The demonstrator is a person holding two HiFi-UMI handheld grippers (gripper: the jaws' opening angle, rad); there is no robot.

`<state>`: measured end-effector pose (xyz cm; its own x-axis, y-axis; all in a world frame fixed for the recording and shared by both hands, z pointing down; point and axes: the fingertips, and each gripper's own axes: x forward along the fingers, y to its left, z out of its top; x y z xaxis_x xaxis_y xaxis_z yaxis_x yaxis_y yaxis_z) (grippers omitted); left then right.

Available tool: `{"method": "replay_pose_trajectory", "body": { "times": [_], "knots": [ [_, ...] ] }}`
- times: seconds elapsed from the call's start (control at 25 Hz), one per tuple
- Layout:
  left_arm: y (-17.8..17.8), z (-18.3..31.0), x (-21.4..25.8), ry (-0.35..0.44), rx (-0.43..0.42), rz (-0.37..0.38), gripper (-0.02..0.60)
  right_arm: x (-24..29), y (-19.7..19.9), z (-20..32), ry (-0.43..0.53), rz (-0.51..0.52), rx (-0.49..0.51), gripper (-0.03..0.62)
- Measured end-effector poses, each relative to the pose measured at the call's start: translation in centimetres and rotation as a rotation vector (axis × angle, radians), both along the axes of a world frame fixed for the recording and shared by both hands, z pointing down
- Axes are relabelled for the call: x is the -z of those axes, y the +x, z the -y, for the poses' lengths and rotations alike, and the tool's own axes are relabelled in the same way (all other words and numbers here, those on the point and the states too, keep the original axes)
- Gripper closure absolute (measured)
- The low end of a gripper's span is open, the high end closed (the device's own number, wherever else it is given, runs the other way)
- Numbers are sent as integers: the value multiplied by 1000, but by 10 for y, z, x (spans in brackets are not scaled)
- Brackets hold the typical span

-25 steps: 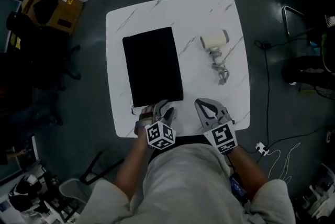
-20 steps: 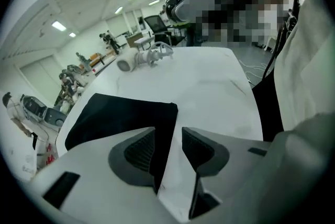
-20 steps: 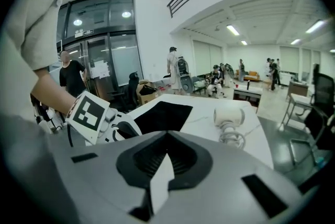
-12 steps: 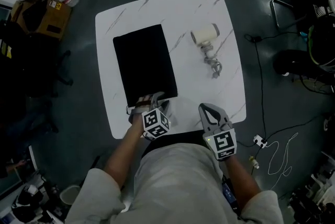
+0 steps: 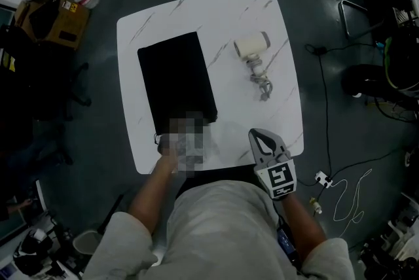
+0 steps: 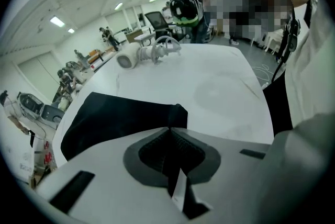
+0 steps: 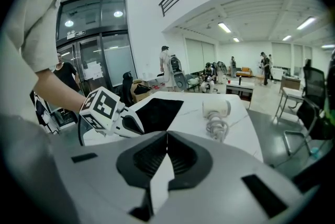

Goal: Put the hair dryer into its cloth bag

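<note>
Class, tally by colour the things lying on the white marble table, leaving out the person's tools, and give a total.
Black: 1, the cloth bag
Cream white: 1, the hair dryer with its grey cord
Total: 2

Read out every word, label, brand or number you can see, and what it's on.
Nothing here can be read.
Marker cube on the right gripper: black-and-white squares only, no letters.
Cardboard box: yellow label, too small to read.
Glass doors: posted sheets, too small to read.
No print shows on the hair dryer or the cloth bag.
</note>
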<state>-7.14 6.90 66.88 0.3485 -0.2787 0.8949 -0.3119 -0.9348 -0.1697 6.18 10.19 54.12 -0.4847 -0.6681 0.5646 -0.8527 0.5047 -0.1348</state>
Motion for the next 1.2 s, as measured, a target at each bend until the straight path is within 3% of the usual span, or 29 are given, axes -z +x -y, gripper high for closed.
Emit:
{"method": "replay_pose_trajectory", "body": {
  "times": [0.12,0.24,0.36,0.76,1.0,1.2],
  "knots": [
    [1,11,11,-54,109,-79,569,-3,5,1,-2,-2,8,579],
    [2,27,28,-140,267,-221,571,-3,9,7,2,-7,17,579],
    [3,49,47,-163,374,-317,571,-3,13,15,8,-12,32,579],
    [20,128,88,-163,566,-428,571,-5,50,52,9,-64,47,579],
    [1,172,106,-91,678,-446,571,-12,76,85,0,-98,46,579],
    [7,179,107,-92,701,-449,571,-15,89,110,-26,-104,46,577]
  ]
}}
